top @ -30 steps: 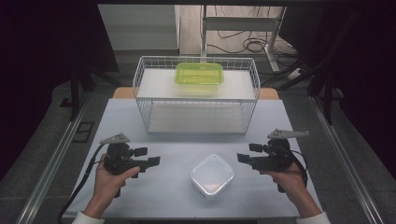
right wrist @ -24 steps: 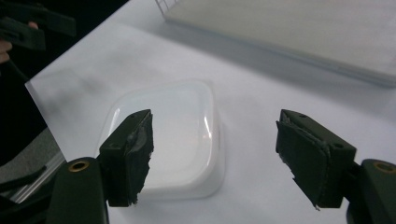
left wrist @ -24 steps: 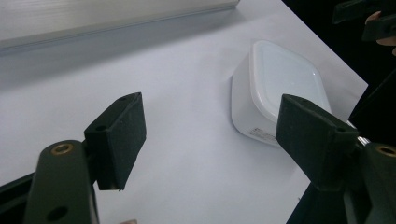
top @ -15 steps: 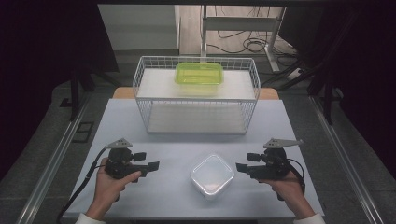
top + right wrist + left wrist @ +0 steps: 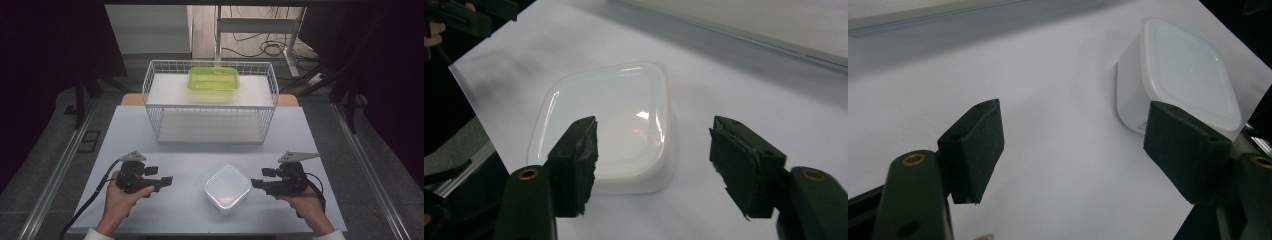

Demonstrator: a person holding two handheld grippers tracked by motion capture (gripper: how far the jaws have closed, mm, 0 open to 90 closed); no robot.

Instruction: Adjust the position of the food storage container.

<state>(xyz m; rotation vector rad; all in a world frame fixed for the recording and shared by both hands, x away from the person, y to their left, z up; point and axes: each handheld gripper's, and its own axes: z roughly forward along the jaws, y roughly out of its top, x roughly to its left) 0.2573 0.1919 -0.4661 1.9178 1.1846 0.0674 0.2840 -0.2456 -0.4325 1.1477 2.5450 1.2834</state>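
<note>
High view: I see the white lidded container (image 5: 227, 188) sitting on the pale surface (image 5: 190, 145), near the front edge, between my two hands. The left gripper (image 5: 165, 181) lies low, well to the container's left, with its jaws pointed toward it and clear of it. The right gripper (image 5: 256, 183) sits just beside the container's right side, not touching as far as I can tell. Behind, a white wire basket (image 5: 210, 102) stands at the back of the surface, with a green lidded box (image 5: 213, 79) on its upper shelf.

Left gripper view: left jaws stand wide apart with nothing between them but bare surface. The white container (image 5: 1180, 75) lies ahead, up and to the right, partly behind the right-hand pad; no contact.

Right gripper view: the container (image 5: 611, 122) lies ahead and to the left, lid glossy, one corner toward me. The right gripper (image 5: 654, 150) has just been closing its jaws somewhat, yet they are open, the pads pressing on nothing. The left-hand pad overlaps the container's near edge in the picture; whether it touches I cannot tell. The other hand's gripper (image 5: 461, 17) shows at top left, far off.
</note>
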